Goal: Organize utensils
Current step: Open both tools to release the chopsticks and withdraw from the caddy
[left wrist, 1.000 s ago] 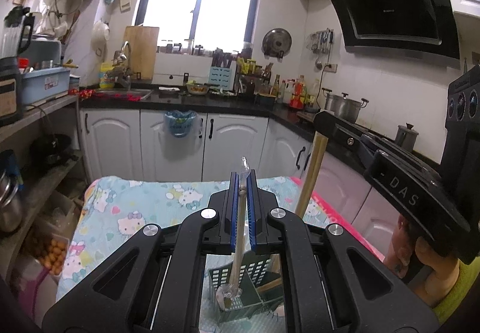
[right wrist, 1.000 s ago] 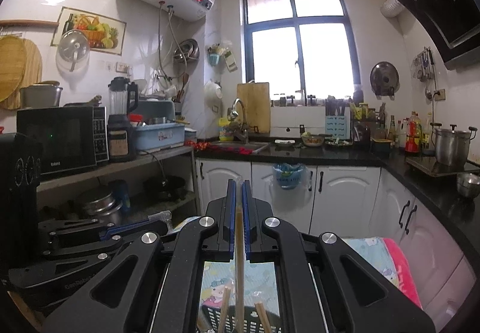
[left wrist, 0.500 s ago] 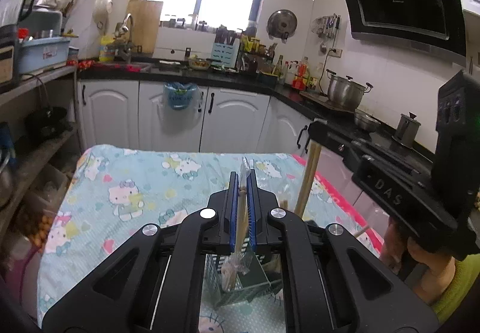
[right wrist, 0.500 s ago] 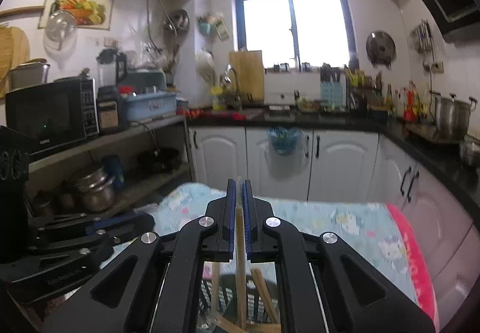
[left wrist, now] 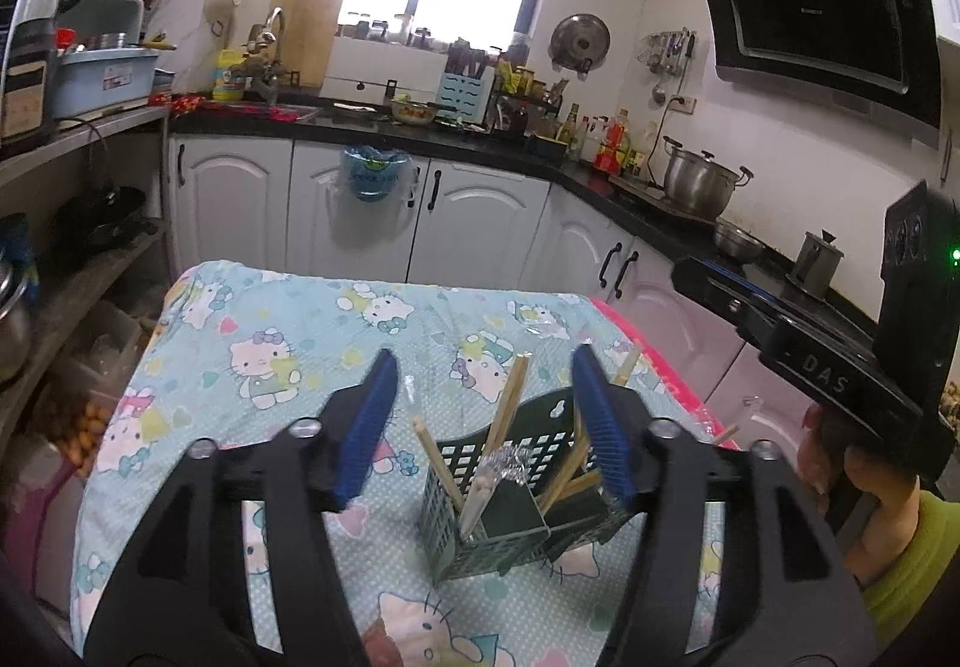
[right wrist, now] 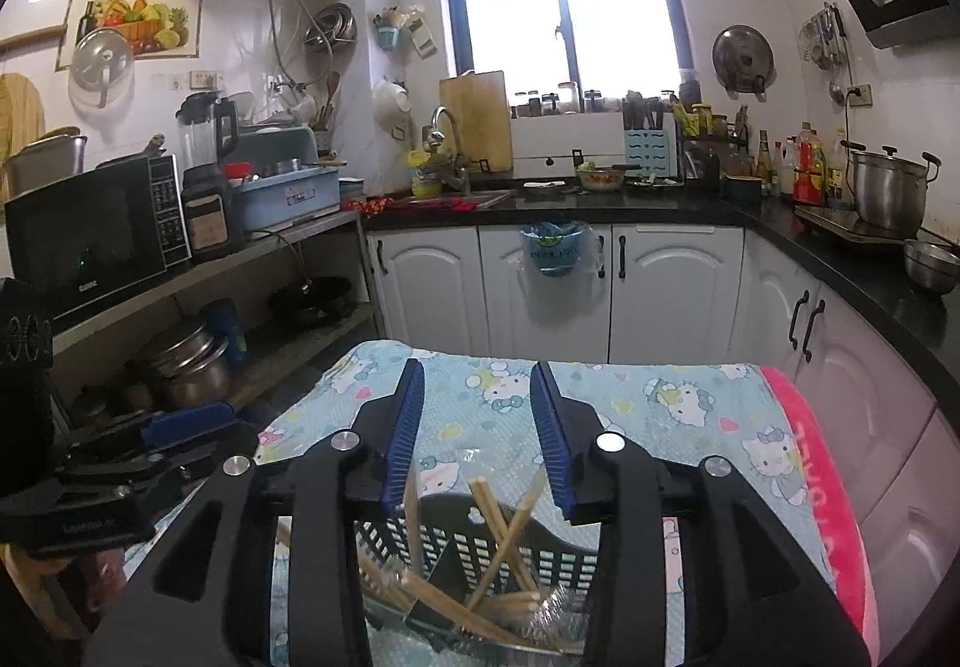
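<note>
Left wrist view: the left tongs (left wrist: 483,421) hang over a dark green slotted plastic utensil basket (left wrist: 510,517) standing on the table (left wrist: 288,343), which is draped in a pale blue cartoon-cat cloth. Their blue ribbed pads are spreading apart and nothing is pinched between them. Slim wooden chopsticks (left wrist: 507,406), some with clear wrapper at the tip, lean upright in the basket's compartments, propped by the perforated walls. The spacing suggests a stick has just been let drop in. At the right edge a hand (left wrist: 840,463) carries the right tongs, whose fingertips are hidden here.

Right wrist view: the right tongs (right wrist: 477,427) point down over the same basket (right wrist: 480,541), jaws parting to a moderate gap, with nothing between the pads. Below them the chopsticks (right wrist: 504,535) cross loosely inside the basket, and crinkled clear wrappers (right wrist: 555,616) lie among them. The left tongs appear at the lower left edge. Judging by the upright bundle, the sorting looks well advanced
</note>
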Available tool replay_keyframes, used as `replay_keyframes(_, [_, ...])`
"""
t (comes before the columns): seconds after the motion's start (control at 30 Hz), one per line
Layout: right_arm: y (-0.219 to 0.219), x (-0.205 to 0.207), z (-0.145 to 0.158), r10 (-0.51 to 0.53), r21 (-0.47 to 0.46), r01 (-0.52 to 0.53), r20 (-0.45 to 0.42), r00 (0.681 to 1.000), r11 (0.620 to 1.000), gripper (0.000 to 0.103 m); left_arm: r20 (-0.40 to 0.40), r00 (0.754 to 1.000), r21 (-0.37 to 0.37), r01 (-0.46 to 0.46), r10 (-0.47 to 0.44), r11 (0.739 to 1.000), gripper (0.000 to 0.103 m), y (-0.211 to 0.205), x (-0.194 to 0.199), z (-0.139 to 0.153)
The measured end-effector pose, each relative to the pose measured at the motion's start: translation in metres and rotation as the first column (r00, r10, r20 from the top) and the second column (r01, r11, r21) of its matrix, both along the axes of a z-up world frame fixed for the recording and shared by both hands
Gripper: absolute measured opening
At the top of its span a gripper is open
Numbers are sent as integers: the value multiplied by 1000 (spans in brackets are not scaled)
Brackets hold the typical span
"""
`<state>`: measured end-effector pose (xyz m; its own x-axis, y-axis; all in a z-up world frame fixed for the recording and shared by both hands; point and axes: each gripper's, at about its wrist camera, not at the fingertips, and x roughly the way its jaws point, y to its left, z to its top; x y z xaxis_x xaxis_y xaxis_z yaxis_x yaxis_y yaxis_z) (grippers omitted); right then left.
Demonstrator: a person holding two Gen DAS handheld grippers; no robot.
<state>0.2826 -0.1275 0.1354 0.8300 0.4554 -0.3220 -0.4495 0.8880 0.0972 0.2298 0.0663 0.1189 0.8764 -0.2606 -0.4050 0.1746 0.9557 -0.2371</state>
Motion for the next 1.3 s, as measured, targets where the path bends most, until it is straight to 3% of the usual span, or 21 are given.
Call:
replay_keyframes(0.17, [-13,-15,3,7,0,-7,-1,1000,1000,48,2,1000,-9,-17,17,1000,87,7,-12,5])
replay_keyframes(0.23, [-18,-21,3,10,7,-10,-6,1000,1000,52,5,999,-18,-33,34,999,92,11,-19,5])
replay_keyframes(0.77, [-50,-72,-11,19,-14,-19,-48,999,1000,59,-31,998,-54,-53,51,997,92,21,-60,-10])
replay_keyframes(1.3, [-45,-115,-47,80,-78,-91,-129,988,993,60,-155,987,-84,-43,29,996,92,16,-95,-60])
